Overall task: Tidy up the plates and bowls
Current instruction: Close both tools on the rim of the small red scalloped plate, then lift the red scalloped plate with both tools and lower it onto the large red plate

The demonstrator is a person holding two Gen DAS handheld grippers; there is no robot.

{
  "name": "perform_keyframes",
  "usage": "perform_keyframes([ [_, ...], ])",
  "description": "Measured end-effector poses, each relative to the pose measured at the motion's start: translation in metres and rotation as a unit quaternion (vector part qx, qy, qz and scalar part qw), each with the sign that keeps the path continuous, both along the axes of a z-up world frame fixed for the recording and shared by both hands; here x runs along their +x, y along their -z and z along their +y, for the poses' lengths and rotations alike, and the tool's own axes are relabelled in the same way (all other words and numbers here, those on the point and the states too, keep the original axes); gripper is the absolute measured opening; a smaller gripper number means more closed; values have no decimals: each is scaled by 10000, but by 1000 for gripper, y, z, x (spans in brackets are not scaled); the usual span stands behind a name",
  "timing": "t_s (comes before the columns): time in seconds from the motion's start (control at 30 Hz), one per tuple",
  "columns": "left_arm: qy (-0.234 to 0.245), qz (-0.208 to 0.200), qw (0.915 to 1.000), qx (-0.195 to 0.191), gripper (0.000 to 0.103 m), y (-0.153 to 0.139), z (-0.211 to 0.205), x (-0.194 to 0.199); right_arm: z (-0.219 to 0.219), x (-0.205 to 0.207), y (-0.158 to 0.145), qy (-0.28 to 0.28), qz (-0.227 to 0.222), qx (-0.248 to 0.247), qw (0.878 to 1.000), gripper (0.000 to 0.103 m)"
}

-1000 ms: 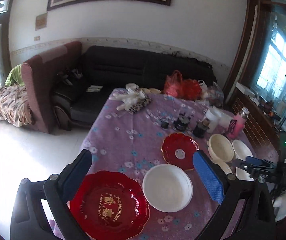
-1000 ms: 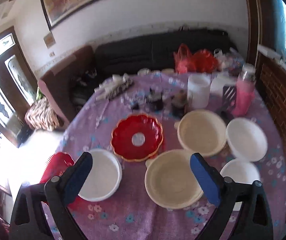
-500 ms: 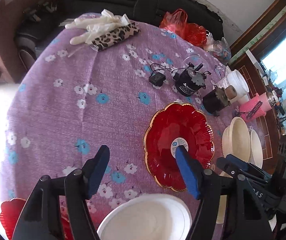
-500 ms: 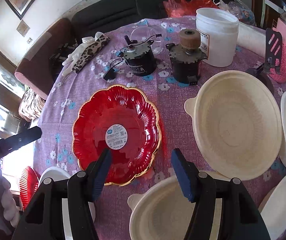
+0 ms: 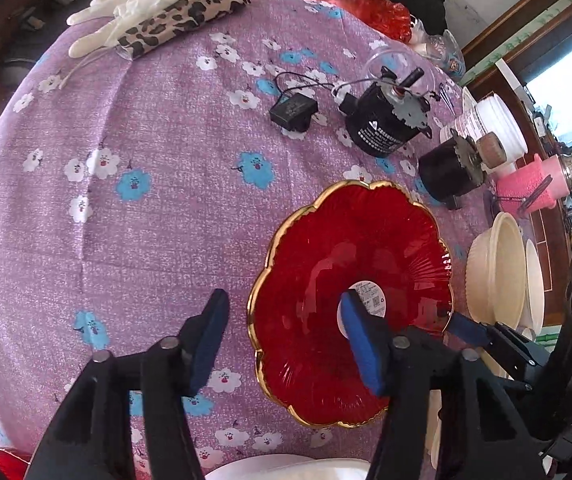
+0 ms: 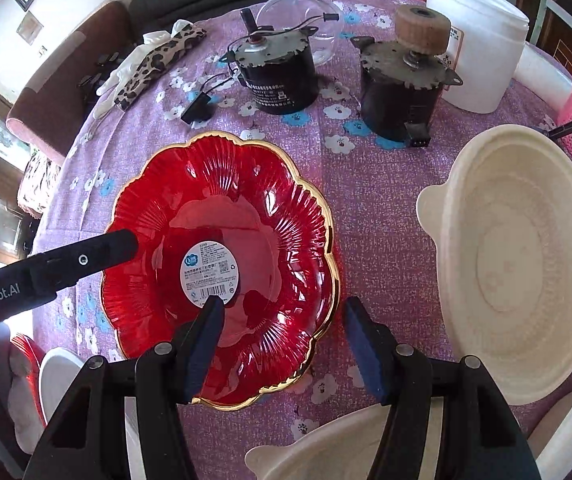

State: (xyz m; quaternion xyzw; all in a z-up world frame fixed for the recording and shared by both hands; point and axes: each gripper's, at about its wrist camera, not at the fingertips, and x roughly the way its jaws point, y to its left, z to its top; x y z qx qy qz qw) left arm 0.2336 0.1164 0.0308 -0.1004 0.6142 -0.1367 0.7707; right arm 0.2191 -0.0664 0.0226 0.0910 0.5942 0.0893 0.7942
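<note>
A red scalloped plate with a gold rim (image 5: pixel 349 264) (image 6: pixel 246 216) lies on the purple flowered tablecloth, a round label at its centre. My left gripper (image 5: pixel 286 336) is open and straddles the plate's left rim, one finger over the plate and one over the cloth. My right gripper (image 6: pixel 282 340) is open and straddles the plate's right rim from the opposite side. The right gripper's tip (image 5: pixel 465 328) shows in the left wrist view, and the left gripper's finger (image 6: pixel 86 258) in the right wrist view. Cream bowls (image 6: pixel 521 264) (image 5: pixel 497 268) sit to the right.
Two black motors (image 6: pixel 274 72) (image 6: pixel 405 92), a small black adapter (image 5: pixel 293 112), a white tub (image 6: pixel 481 40) and a pink knitted bottle (image 5: pixel 525 188) stand behind the plate. A leopard cloth with white gloves (image 5: pixel 166 16) lies far left. A white bowl (image 6: pixel 62 376) and another cream bowl (image 6: pixel 325 448) are near.
Both grippers have come down and forward from high above the table onto the red gold-rimmed plate, now straddling its opposite rims. Their jaws have narrowed but stay open.
</note>
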Motion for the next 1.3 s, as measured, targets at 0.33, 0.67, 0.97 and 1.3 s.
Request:
perform_keyframes([
  [0.33, 25, -193, 9988, 450, 35, -1, -9, -4, -12, -4, -1, 297, -221, 272, 9989, 30],
  [0.67, -201, -881, 9949, 439, 35, -51, 2, -26, -10, -18, -43, 320, -914, 602, 9935, 30],
  [0.97, -584, -1286, 9897, 237, 35, -90, 25, -67, 6, -52, -88, 168, -1394, 751, 9872, 30],
  [1.3, -1224, -1739, 9763, 397, 36, -123, 90, -149, 66, -107, -120, -369, -1604, 1000, 9813, 30],
])
